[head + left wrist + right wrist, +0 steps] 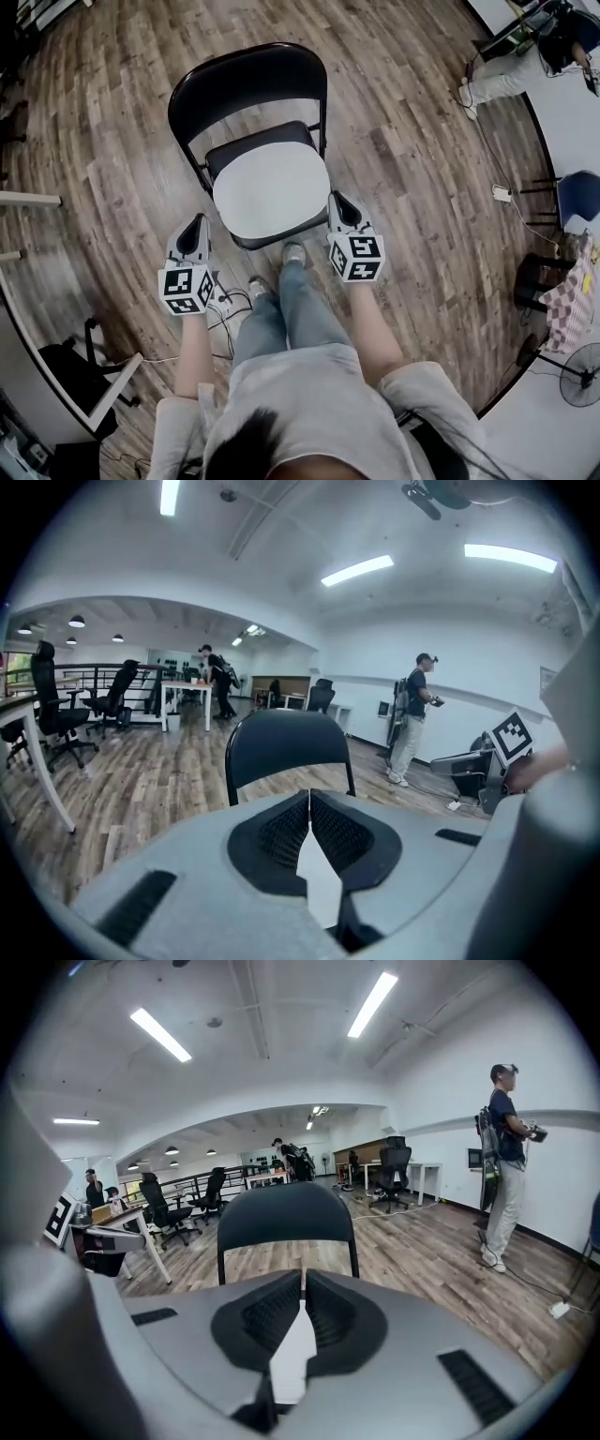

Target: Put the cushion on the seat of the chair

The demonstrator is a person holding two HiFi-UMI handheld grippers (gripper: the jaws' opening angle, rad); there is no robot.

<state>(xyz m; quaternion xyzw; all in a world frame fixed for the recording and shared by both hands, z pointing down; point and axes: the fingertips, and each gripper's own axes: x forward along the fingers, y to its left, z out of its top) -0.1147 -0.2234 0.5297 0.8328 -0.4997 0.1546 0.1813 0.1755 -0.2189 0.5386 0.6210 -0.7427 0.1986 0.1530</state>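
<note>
The cushion (270,192) lies flat on the seat (262,136) of the chair (246,75), so placement looks done. The left tool (200,220) and right tool (337,197) are both pressed together and empty. Next, just back away.

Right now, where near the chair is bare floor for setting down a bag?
Bare floor lies left of the chair, behind it, and right of it as far as the plug. In front it is crowded: feet and cables. The cushion fills the seat.
</note>
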